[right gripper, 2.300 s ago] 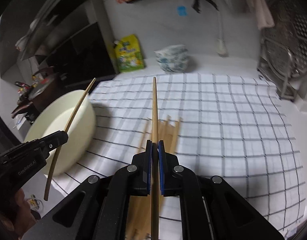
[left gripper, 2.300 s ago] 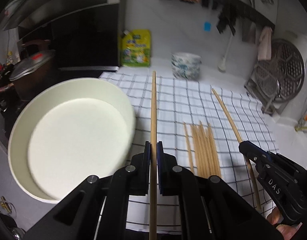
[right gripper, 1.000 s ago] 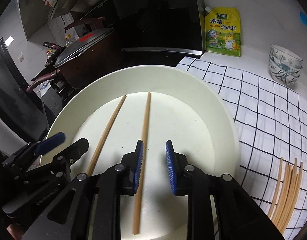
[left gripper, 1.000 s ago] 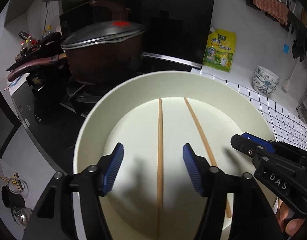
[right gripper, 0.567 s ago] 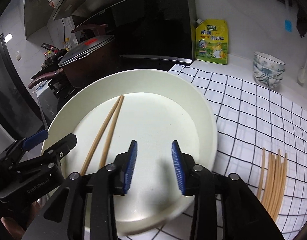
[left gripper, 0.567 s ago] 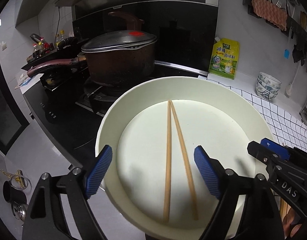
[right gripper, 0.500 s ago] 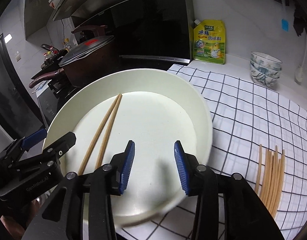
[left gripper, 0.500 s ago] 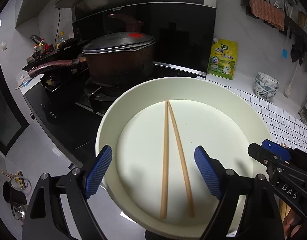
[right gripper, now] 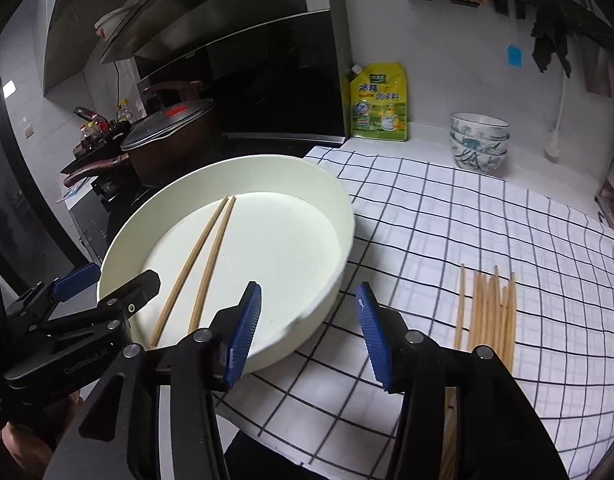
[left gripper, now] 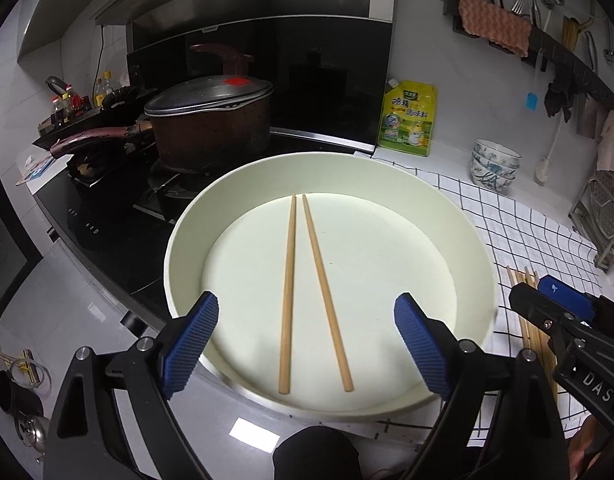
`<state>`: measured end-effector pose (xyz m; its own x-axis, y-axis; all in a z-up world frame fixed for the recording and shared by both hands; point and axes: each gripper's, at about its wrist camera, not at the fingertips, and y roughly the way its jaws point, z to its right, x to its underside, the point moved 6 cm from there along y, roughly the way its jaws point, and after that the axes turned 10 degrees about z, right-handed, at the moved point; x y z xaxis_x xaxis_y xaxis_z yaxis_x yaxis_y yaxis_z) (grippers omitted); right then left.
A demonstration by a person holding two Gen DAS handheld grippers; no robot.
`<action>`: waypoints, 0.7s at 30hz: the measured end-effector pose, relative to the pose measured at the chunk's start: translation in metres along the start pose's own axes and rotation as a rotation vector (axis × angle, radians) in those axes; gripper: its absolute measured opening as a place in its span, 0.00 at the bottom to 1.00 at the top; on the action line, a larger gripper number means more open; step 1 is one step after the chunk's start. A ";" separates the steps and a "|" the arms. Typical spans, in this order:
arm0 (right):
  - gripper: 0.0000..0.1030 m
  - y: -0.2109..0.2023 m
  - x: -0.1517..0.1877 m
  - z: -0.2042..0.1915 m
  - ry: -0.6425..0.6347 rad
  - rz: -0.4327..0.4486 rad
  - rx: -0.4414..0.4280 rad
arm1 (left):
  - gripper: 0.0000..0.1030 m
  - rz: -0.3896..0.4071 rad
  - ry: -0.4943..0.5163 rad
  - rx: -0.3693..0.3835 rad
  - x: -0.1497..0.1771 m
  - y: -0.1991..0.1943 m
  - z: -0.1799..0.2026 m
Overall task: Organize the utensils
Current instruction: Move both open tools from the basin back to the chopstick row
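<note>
Both claws stand open and empty, jaws just widened: left claw (left gripper: 307, 338), right claw (right gripper: 307, 332). 2 chopsticks (left gripper: 307, 288) lie in the cream basin (left gripper: 473, 236). I judge the next step is fetching from the bundle (right gripper: 489, 312) on the checked cloth (right gripper: 447, 216).

Matt cream round basin (left gripper: 459, 224); two smooth pale wooden chopsticks (left gripper: 307, 280); checked white cloth (right gripper: 467, 216); ribbed blue rubber pads (right gripper: 243, 332).

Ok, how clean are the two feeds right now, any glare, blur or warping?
Left wrist view: sharp, heavy fisheye bending, one bright glare patch on the counter below the basin. Right wrist view: basin's near rim slightly smeared, checked cloth lines bowed, corners dark.
</note>
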<state>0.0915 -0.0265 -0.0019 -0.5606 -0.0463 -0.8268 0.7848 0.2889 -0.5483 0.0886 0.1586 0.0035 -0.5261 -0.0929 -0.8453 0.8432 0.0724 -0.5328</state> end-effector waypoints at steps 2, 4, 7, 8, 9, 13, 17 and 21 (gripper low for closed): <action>0.47 -0.008 0.002 0.007 0.007 0.005 0.012 | 0.87 0.002 0.000 0.005 0.002 -0.004 0.004; 0.47 -0.014 0.005 0.014 0.011 0.008 0.025 | 0.87 -0.001 0.003 0.015 0.004 -0.007 0.009; 0.48 -0.024 0.010 0.026 0.024 0.013 0.045 | 0.87 -0.004 0.007 0.028 0.008 -0.011 0.018; 0.48 -0.027 0.011 0.031 0.028 0.014 0.052 | 0.87 -0.005 0.009 0.031 0.009 -0.013 0.022; 0.49 -0.030 0.013 0.035 0.032 0.015 0.059 | 0.88 -0.006 0.012 0.035 0.011 -0.014 0.026; 0.51 -0.043 0.019 0.055 0.049 0.018 0.091 | 0.88 -0.013 0.022 0.056 0.019 -0.021 0.045; 0.53 -0.053 0.030 0.077 0.061 0.012 0.137 | 0.89 -0.019 0.042 0.097 0.030 -0.029 0.069; 0.55 -0.060 0.045 0.101 0.070 -0.018 0.182 | 0.90 -0.028 0.070 0.136 0.038 -0.032 0.095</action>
<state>0.0458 -0.1425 -0.0187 -0.5872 0.0188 -0.8093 0.8056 0.1110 -0.5820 0.0521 0.0582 -0.0078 -0.5525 -0.0231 -0.8332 0.8325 -0.0645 -0.5503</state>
